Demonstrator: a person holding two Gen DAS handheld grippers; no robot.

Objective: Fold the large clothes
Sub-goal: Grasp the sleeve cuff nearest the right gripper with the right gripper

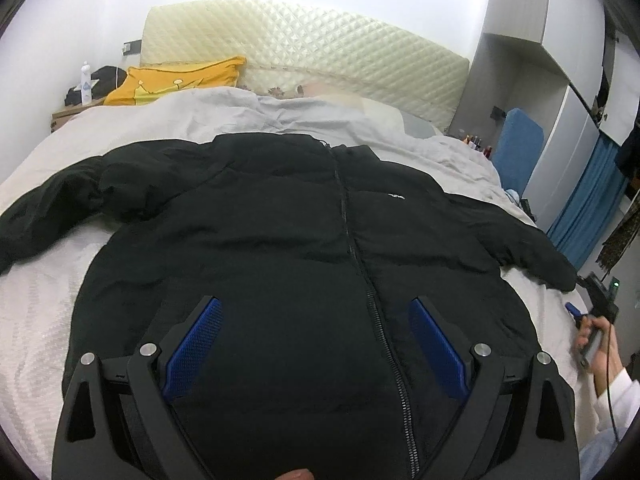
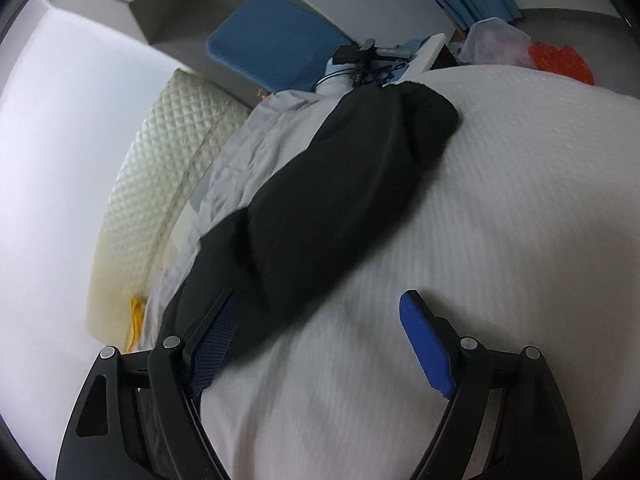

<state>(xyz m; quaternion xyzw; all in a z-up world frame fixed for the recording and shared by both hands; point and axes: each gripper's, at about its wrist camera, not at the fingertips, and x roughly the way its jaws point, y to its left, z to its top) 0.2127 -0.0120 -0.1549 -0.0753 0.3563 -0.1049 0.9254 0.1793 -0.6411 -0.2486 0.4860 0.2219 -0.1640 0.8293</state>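
A black jacket [image 1: 280, 232] lies spread front-up on the bed [image 1: 36, 320], zip closed and running down its middle, collar toward the quilted headboard [image 1: 320, 52] and both sleeves thrown out to the sides. The left tongs [image 1: 316, 316] hover over the lower front of the jacket, spread wide with nothing between the blue pads [image 1: 196, 344]; the zip passes just inside the right-hand pad. The right tongs [image 2: 320, 308] are also spread wide and empty, held over the white bedcover [image 2: 500, 220] beside one sleeve [image 2: 340, 192], which stretches away from them toward the bed's edge; the left-hand finger of these tongs overlaps the near end of that sleeve, though I cannot tell whether it touches the cloth. From the left camera the person's right hand [image 1: 600, 344] shows at the far right edge of the bed, gripping its tool near the sleeve's cuff. A rumpled grey sheet [image 1: 260, 116] lies between the jacket's collar and the headboard, a yellow pillow [image 1: 176, 84] sits at the head of the bed, and a blue cushion [image 2: 272, 44] stands off the bed's side by the wardrobe.
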